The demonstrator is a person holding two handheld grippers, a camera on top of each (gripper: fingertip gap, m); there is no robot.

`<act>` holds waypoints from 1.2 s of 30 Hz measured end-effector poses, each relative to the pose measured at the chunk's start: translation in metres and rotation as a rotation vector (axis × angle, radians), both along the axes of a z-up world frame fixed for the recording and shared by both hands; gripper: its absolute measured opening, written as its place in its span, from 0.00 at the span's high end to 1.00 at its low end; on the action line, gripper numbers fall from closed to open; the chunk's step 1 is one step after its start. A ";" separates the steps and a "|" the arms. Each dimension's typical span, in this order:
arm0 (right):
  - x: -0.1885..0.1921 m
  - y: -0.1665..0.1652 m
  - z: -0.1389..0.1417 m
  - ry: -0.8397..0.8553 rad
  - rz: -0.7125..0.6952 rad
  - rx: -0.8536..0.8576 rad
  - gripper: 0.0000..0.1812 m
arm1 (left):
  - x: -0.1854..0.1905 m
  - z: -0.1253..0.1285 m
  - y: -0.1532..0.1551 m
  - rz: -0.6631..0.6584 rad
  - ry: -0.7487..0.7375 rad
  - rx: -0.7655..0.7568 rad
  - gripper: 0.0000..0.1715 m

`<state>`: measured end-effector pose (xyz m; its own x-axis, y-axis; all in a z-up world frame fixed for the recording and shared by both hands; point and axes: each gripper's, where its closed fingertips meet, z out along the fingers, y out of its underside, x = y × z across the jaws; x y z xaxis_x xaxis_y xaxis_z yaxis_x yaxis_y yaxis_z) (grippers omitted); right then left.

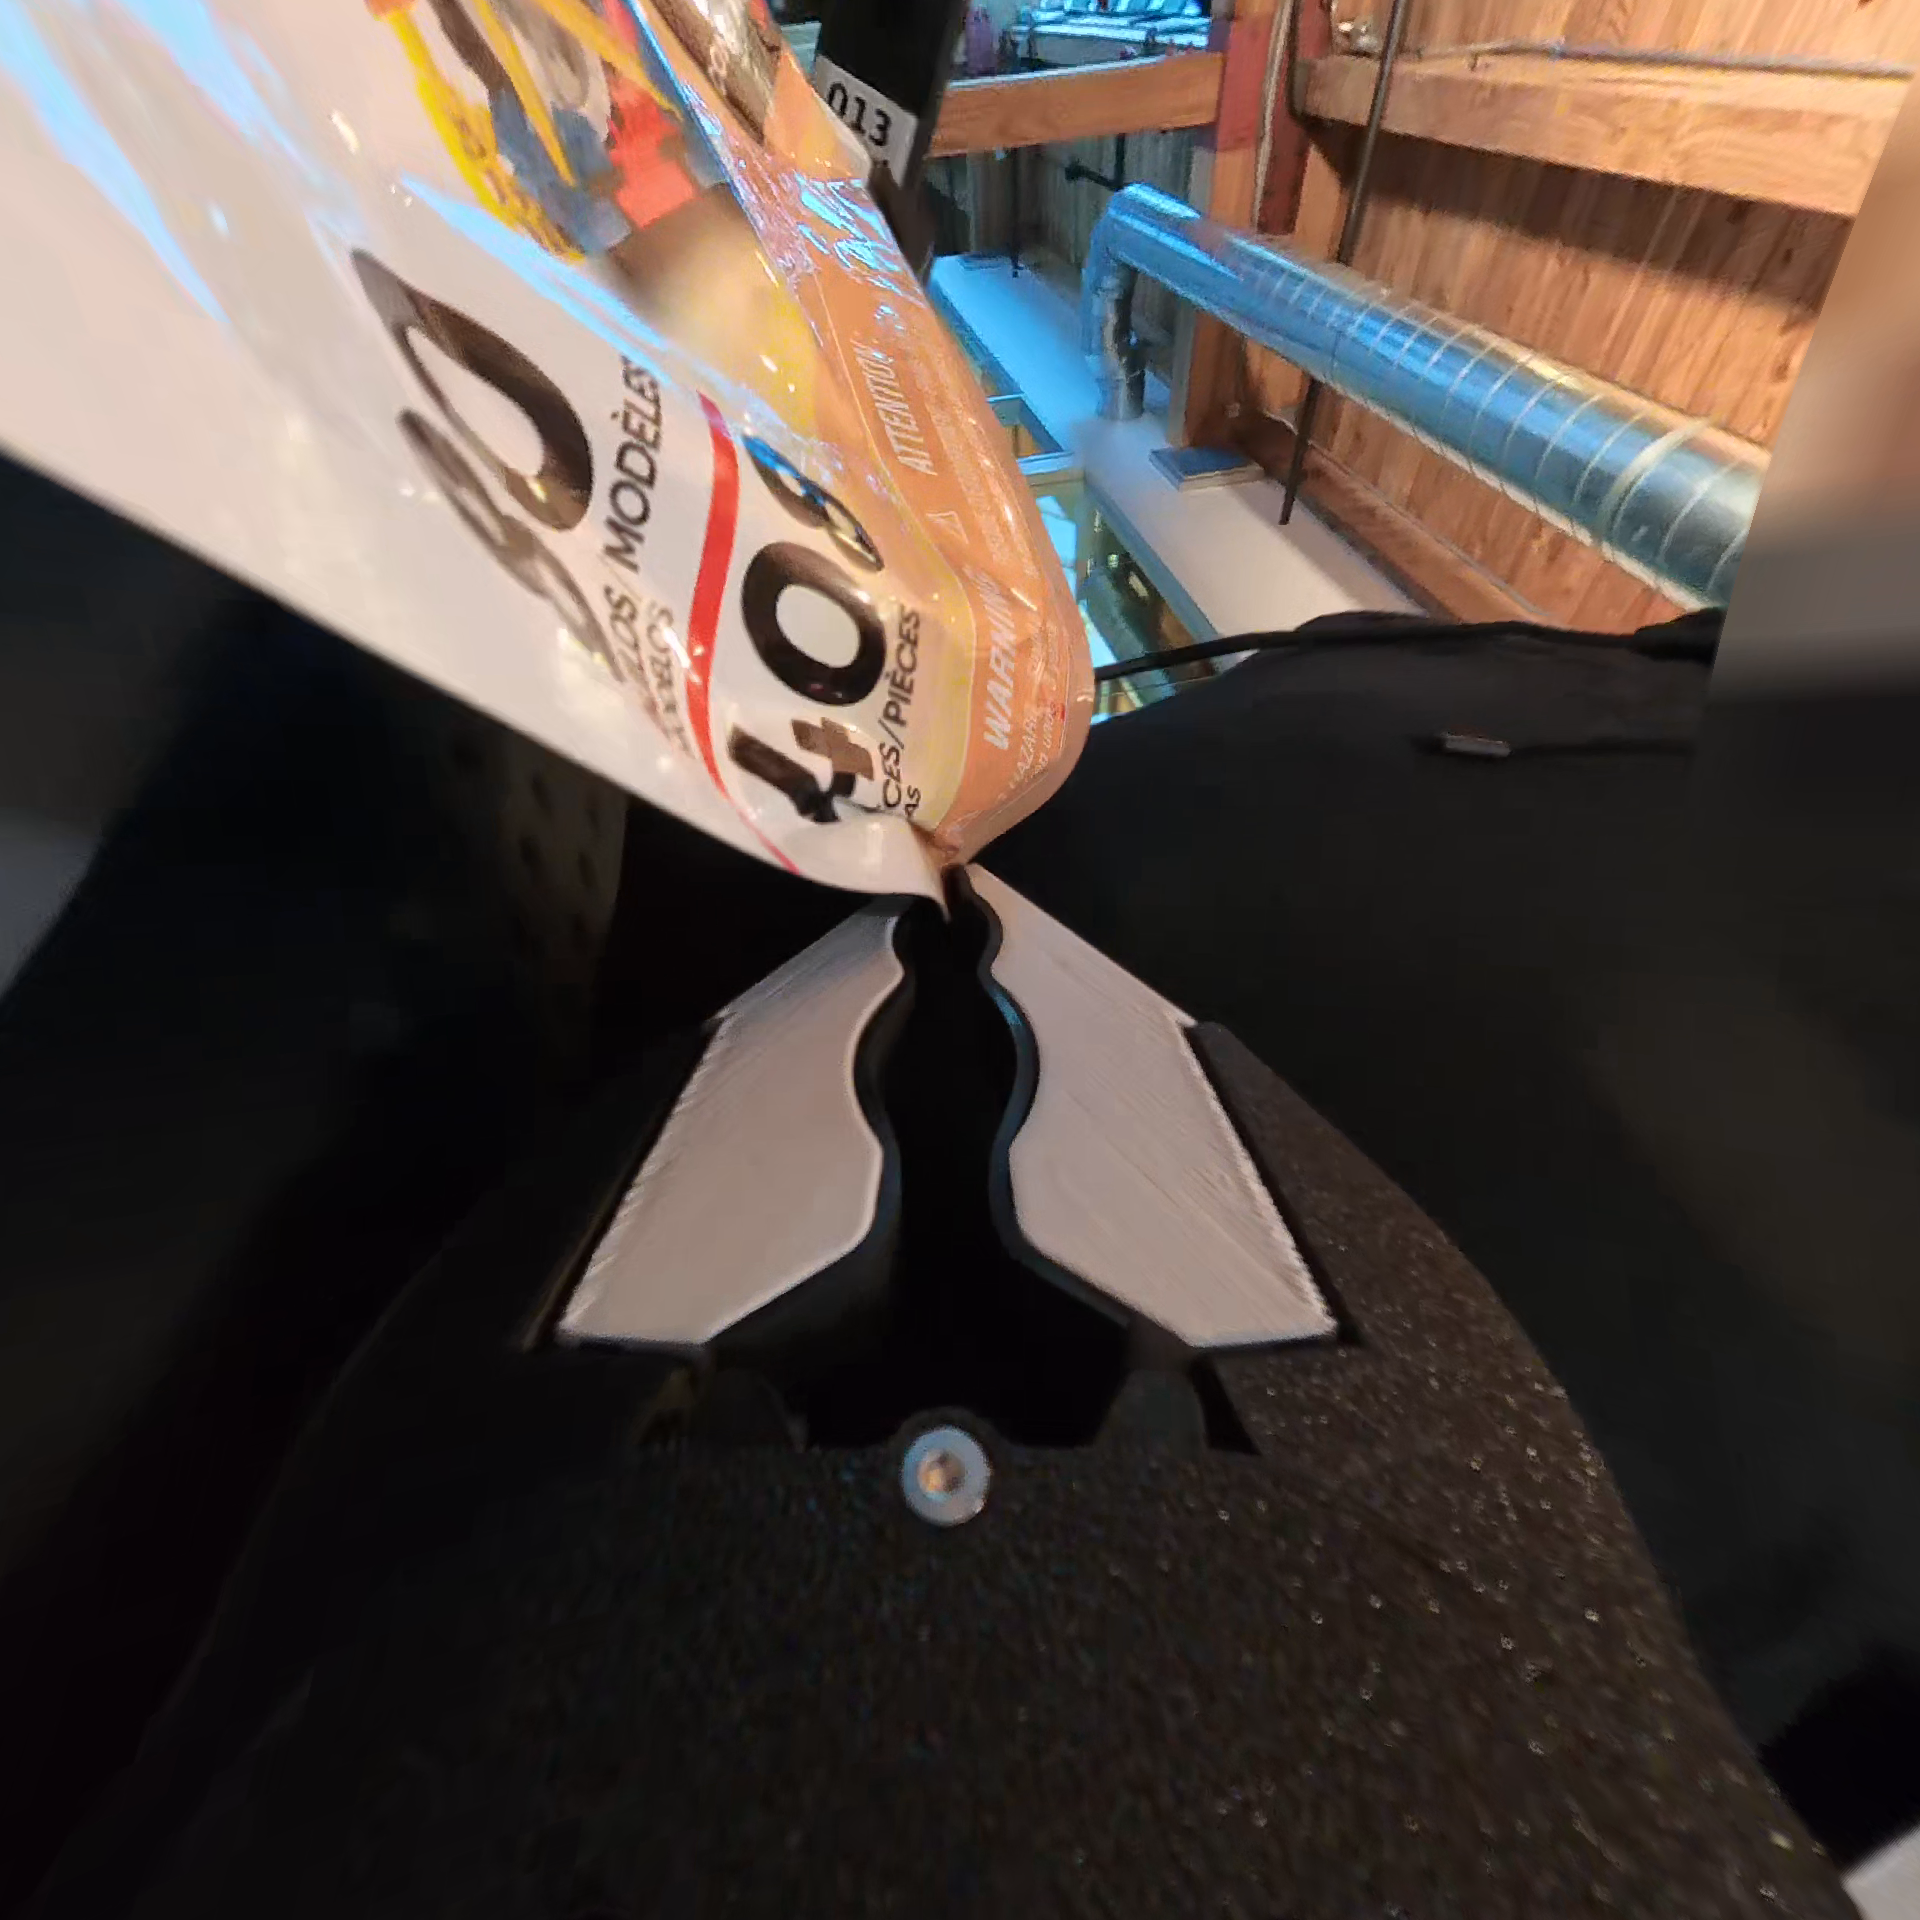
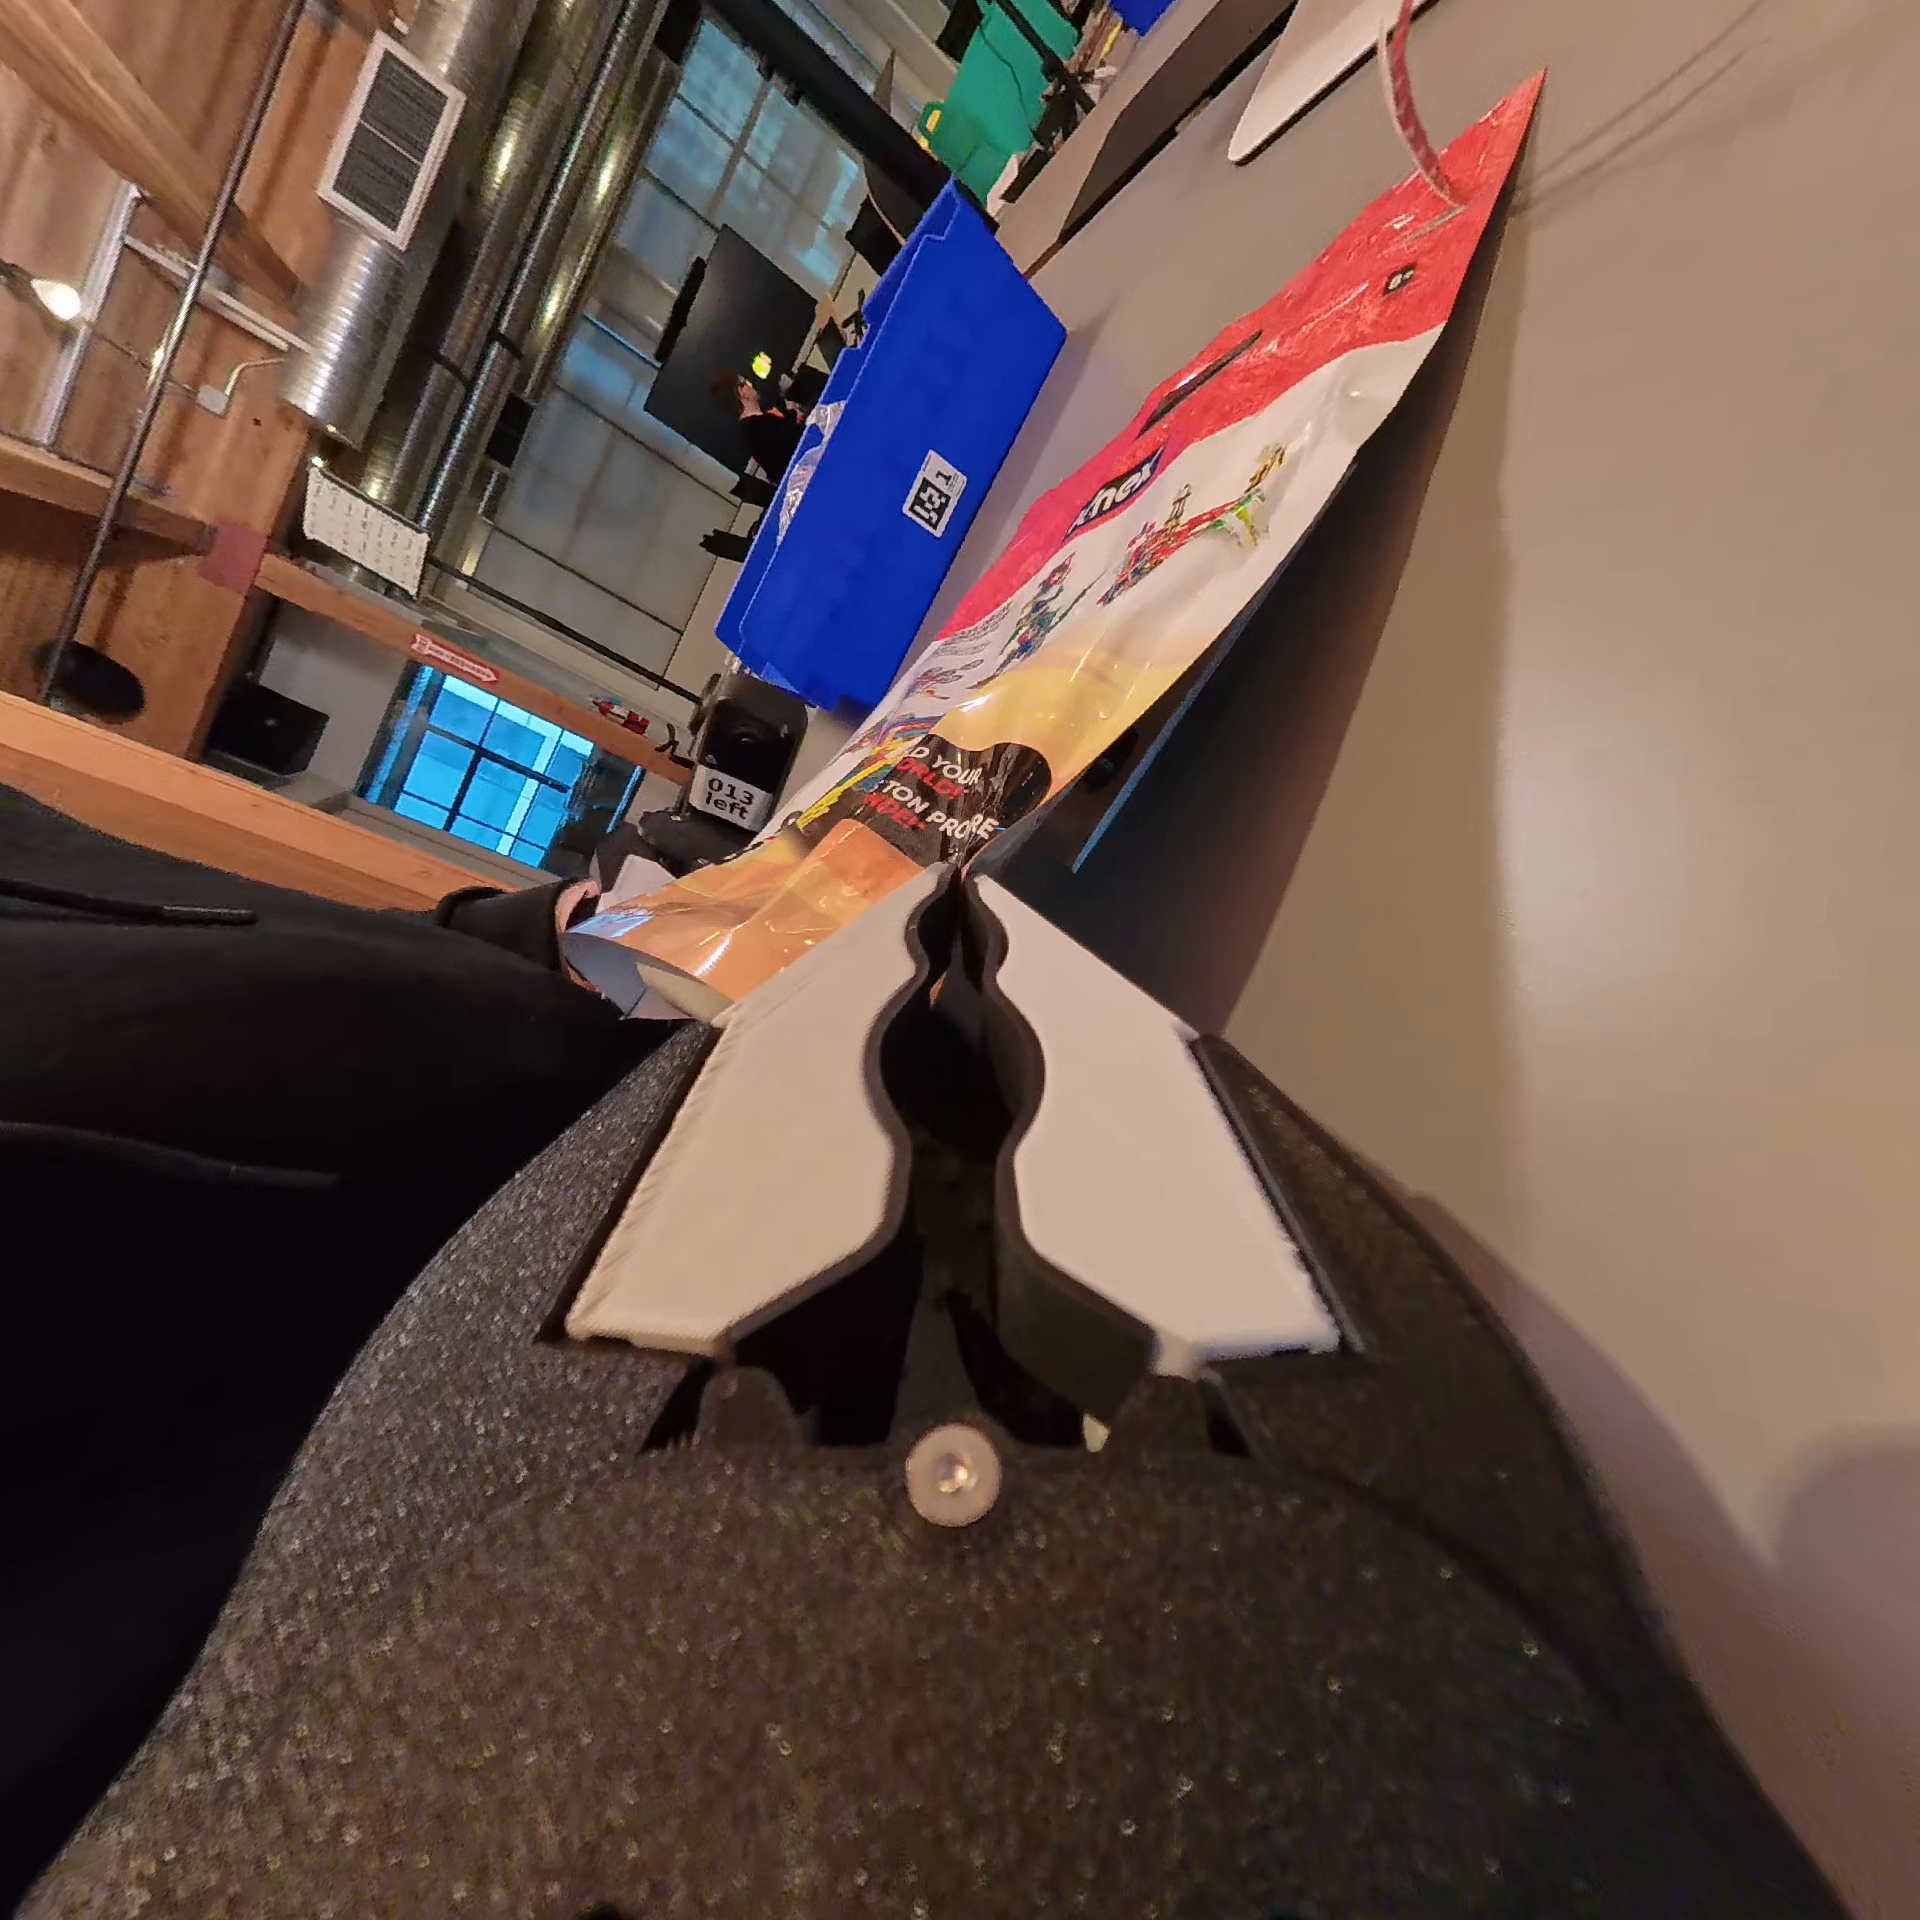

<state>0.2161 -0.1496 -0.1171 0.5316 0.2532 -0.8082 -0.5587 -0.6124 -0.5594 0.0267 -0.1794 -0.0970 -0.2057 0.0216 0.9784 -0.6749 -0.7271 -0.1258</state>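
Note:
A large glossy toy bag (image 1: 623,520), white and orange with a red top, fills the upper left of the left wrist view. My left gripper (image 1: 951,883) is shut on its orange bottom corner. In the right wrist view the bag (image 2: 1195,499) stretches away over the grey table (image 2: 1662,727), with its near end raised off the surface. My right gripper (image 2: 958,883) is shut on the near edge of the bag. The left gripper (image 2: 743,758) shows beyond it, at the bag's other near corner.
A blue bin (image 2: 904,447) stands on the table just past the bag, and a green bin (image 2: 987,94) is farther off. A white flat object (image 2: 1299,83) lies beyond the bag's red end. A person's dark sleeve (image 2: 260,1039) is close by. A silver duct (image 1: 1455,395) runs along wooden beams. Across from one pair of fingers to the other is roughly 20 cm.

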 end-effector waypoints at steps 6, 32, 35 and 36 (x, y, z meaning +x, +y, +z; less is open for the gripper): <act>0.004 -0.006 -0.004 -0.085 0.105 -0.023 1.00 | -0.004 -0.001 0.011 0.014 -0.017 0.119 1.00; -0.004 -0.035 -0.051 -0.276 0.321 -0.215 0.87 | -0.027 -0.060 0.064 -0.003 0.348 0.363 0.89; 0.003 -0.026 -0.050 -0.292 0.303 -0.218 0.80 | -0.024 -0.059 0.077 0.010 0.359 0.419 0.79; 0.006 -0.021 -0.049 -0.281 0.285 -0.217 0.79 | -0.021 -0.061 0.080 0.009 0.362 0.441 0.77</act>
<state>0.2223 -0.1706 -0.1656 0.6714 0.2625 -0.6930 -0.1953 -0.8395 -0.5071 0.0055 -0.0998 -0.1580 0.1458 -0.4046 0.9028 -0.7254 -0.6642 -0.1805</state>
